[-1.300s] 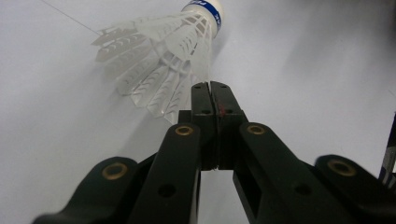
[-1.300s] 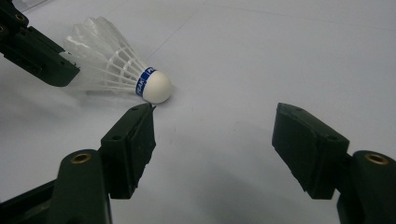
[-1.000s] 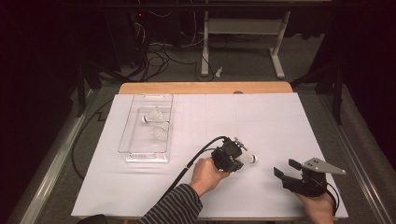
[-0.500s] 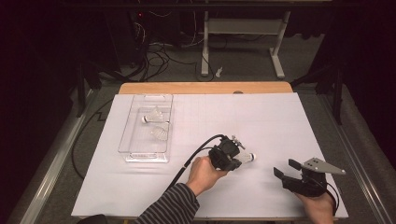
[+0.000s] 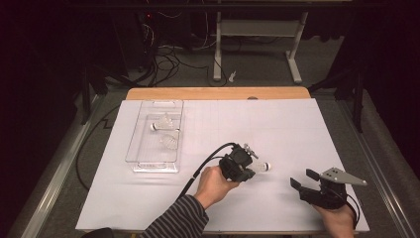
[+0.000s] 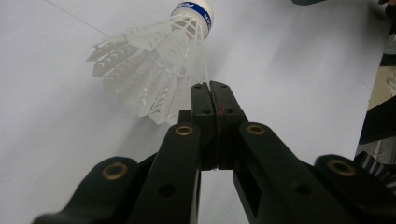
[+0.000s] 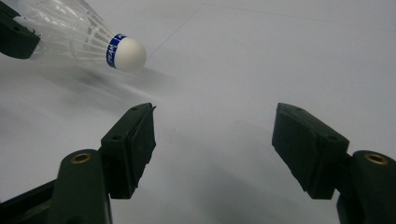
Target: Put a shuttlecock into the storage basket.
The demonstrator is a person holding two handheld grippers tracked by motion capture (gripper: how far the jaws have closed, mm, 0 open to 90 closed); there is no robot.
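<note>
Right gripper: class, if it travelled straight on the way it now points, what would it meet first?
Probably the white sheet on the table. The open right gripper has bare sheet ahead between its fingers; the shuttlecock lies off to the left of that line, though depth is hard to judge.

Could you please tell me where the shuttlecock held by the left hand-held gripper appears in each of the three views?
High view: the shuttlecock sits just right of centre, at the tip of the left hand-held gripper.
Left gripper view: upper middle, feather skirt pinched between the shut jaws, cork pointing away.
Right gripper view: top left corner, cork toward the middle.
Shared landmark: the blue band round its white cork.
</note>
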